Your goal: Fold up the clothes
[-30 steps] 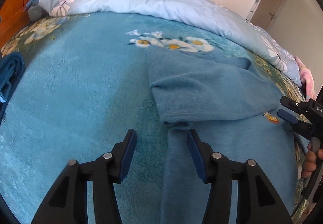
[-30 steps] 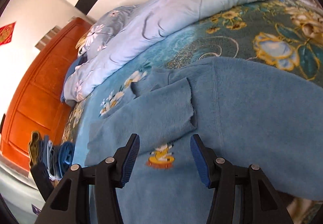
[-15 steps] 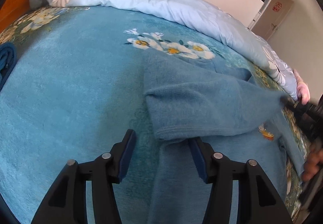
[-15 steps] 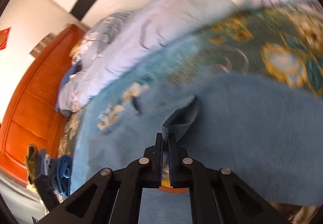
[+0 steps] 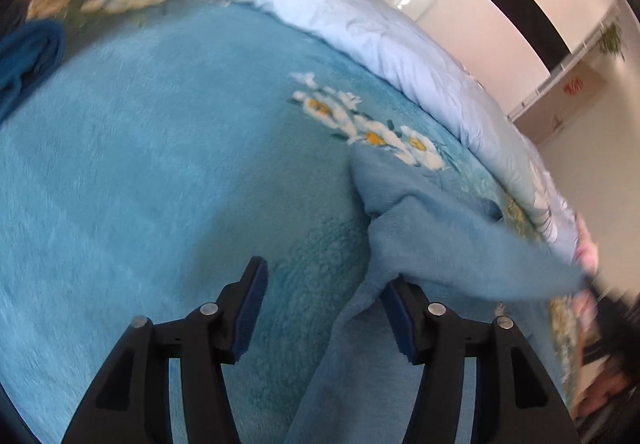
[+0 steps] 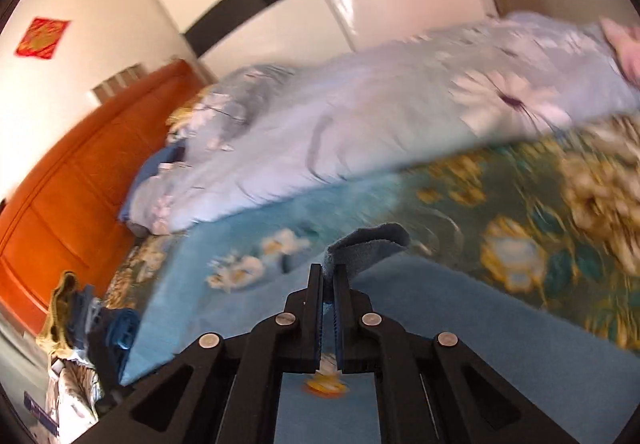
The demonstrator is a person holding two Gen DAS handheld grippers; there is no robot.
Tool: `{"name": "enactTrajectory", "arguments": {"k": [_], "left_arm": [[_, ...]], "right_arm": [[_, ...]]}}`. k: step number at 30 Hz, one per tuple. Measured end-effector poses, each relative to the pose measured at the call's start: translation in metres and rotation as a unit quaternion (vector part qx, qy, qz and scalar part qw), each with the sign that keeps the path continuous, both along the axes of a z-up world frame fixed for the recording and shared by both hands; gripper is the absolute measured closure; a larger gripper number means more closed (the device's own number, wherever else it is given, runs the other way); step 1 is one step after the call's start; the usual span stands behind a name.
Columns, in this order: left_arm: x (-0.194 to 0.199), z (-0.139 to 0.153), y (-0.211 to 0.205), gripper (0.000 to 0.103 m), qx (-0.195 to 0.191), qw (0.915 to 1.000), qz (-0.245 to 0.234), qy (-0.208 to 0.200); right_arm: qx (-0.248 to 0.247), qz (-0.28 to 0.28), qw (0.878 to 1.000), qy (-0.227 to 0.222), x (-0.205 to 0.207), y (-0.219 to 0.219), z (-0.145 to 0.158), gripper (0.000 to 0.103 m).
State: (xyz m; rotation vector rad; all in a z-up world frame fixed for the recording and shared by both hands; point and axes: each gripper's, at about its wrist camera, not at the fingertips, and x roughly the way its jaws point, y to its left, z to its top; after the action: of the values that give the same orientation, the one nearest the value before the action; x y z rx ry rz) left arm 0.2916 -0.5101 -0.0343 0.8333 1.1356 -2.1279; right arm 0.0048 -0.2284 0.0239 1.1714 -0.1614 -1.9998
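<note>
A blue fleece sweater point(image 5: 432, 244) lies on a teal blanket point(image 5: 160, 172) covering the bed. Its sleeve stretches to the right, pulled taut and lifted off the body. My left gripper point(image 5: 324, 308) hovers open over the blanket; the sweater's left edge hangs close to its right finger, and nothing sits between the pads. In the right wrist view my right gripper point(image 6: 328, 288) is shut on the sleeve cuff point(image 6: 368, 244), which bunches up above the fingertips. The sweater body point(image 6: 460, 344) with a small yellow cartoon print point(image 6: 324, 386) spreads below.
A pale blue floral duvet point(image 5: 380, 36) is heaped along the far side of the bed. Dark blue folded clothes point(image 5: 28, 56) lie at the left edge. An orange wooden headboard point(image 6: 68, 196) stands behind, with a pile of garments point(image 6: 84, 324) near it.
My right gripper went from open over the sweater to shut on the sleeve cuff, then lifted and pulled it rightward. The left gripper stayed open and swung slightly left.
</note>
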Motion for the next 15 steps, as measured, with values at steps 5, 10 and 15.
{"name": "enactTrajectory", "arguments": {"k": [5, 10, 15], "left_arm": [[0.0, -0.001, 0.004, 0.044, -0.007, 1.0, 0.003, -0.004], [-0.001, 0.001, 0.002, 0.044, 0.002, 0.9999, -0.006, -0.009], [0.006, 0.013, 0.013, 0.044, -0.027, 0.9984, -0.032, -0.038]], "right_arm": [[0.025, -0.011, 0.999, -0.026, -0.003, 0.015, -0.033, 0.099], [0.035, -0.011, 0.998, -0.049, -0.007, 0.015, -0.051, 0.099], [0.036, -0.013, 0.998, -0.047, -0.008, 0.016, -0.051, 0.096]]}}
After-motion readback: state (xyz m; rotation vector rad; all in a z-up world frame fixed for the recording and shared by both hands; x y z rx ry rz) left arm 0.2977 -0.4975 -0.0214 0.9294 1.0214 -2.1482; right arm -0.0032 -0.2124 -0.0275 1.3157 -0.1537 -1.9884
